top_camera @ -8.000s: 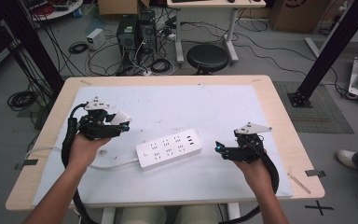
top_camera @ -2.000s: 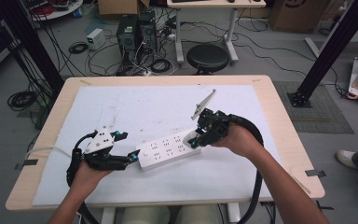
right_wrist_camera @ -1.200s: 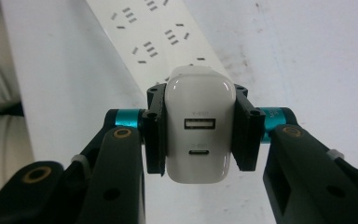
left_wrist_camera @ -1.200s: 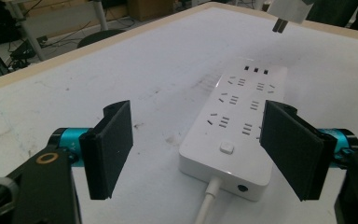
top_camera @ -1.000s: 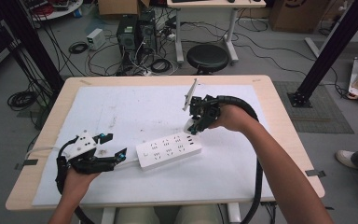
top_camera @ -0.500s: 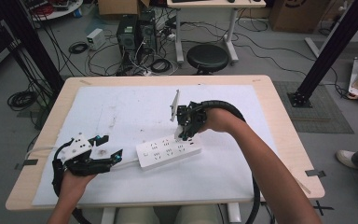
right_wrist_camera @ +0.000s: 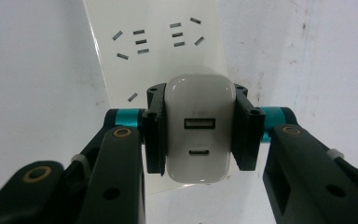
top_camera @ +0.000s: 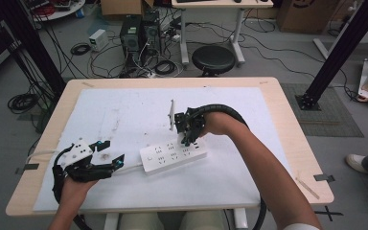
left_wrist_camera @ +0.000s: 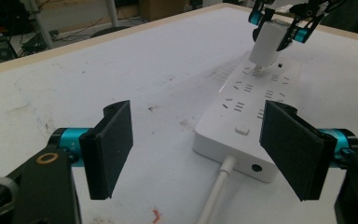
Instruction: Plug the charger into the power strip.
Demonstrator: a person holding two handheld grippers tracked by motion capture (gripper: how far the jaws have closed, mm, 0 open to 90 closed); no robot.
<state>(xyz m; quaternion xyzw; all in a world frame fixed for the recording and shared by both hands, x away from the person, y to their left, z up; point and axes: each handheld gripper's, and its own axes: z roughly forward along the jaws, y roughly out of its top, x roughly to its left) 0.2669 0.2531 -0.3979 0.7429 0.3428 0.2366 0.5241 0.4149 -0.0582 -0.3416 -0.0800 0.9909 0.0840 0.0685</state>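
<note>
Your left tool [top_camera: 109, 161] sits jaws spread, empty, at the cable end of the power strip [top_camera: 174, 154]. Strip lies mid-surface [top_camera: 124, 110]. Beyond it, your right tool [right_wrist_camera: 196, 122] pinches the white charger [right_wrist_camera: 196, 128] over the strip's far sockets, prongs at the slots. Looks not fully seated yet. Prong tips hidden, can't confirm depth.

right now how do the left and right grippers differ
The left gripper has its jaws wide apart with nothing between them; the right gripper is clamped on a white charger. The left gripper lies low near the cable end of the power strip; the right gripper points down over the strip's far end. Both have black jaws and teal fittings.
</note>
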